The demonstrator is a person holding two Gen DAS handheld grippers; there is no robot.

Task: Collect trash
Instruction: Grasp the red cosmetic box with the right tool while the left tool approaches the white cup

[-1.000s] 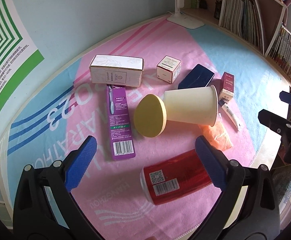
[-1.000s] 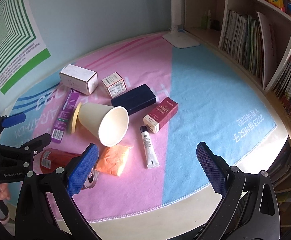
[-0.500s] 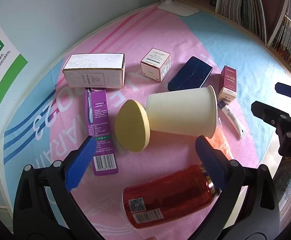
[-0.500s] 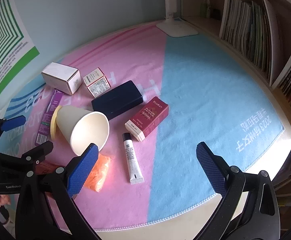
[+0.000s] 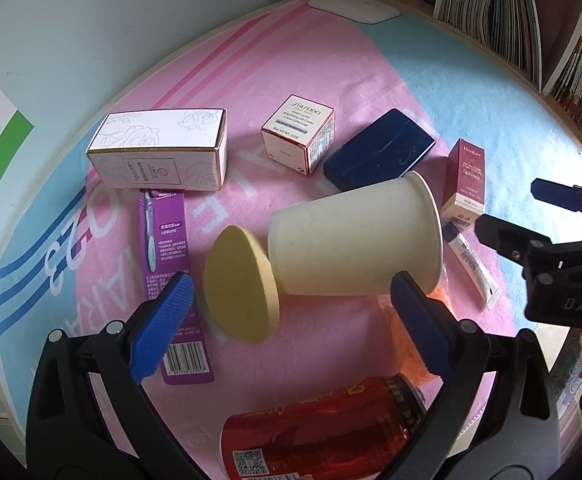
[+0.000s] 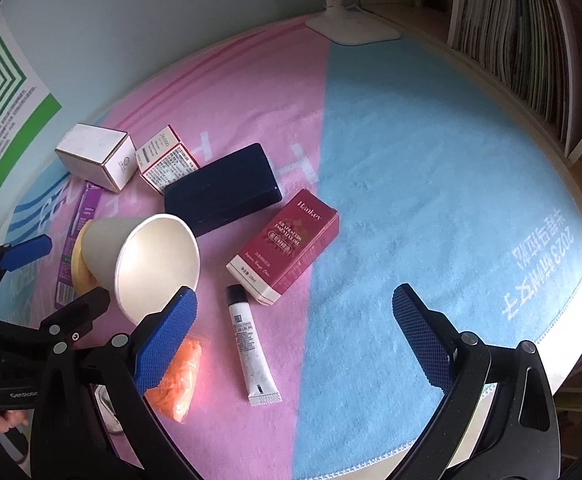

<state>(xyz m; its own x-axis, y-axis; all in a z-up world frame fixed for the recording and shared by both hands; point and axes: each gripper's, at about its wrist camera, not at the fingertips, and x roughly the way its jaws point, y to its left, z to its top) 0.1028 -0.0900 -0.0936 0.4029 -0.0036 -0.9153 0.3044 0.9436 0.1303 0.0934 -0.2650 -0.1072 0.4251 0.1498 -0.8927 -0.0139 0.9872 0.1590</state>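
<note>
A cream paper cup (image 5: 355, 240) lies on its side on the pink mat, mouth to the right; it also shows in the right wrist view (image 6: 147, 260). A yellow sponge (image 5: 241, 284) leans at its base. A red can (image 5: 327, 428) lies near me, under my open, empty left gripper (image 5: 291, 320), which hovers just short of the cup. An orange crumpled bag (image 6: 179, 376) lies by the cup's mouth. My right gripper (image 6: 295, 340) is open and empty above a white tube (image 6: 251, 348).
On the mat lie a white rose box (image 5: 159, 156), a small Shiseido box (image 5: 299, 132), a dark blue case (image 5: 379, 152), a maroon box (image 6: 287, 244) and a purple toothbrush pack (image 5: 171, 264). A lamp base (image 6: 351, 28) and bookshelves (image 6: 511, 20) stand behind.
Both grippers have moved forward over the mat. The cup and sponge now sit between my left fingers' line, and the can has slid toward the bottom of the left view.
</note>
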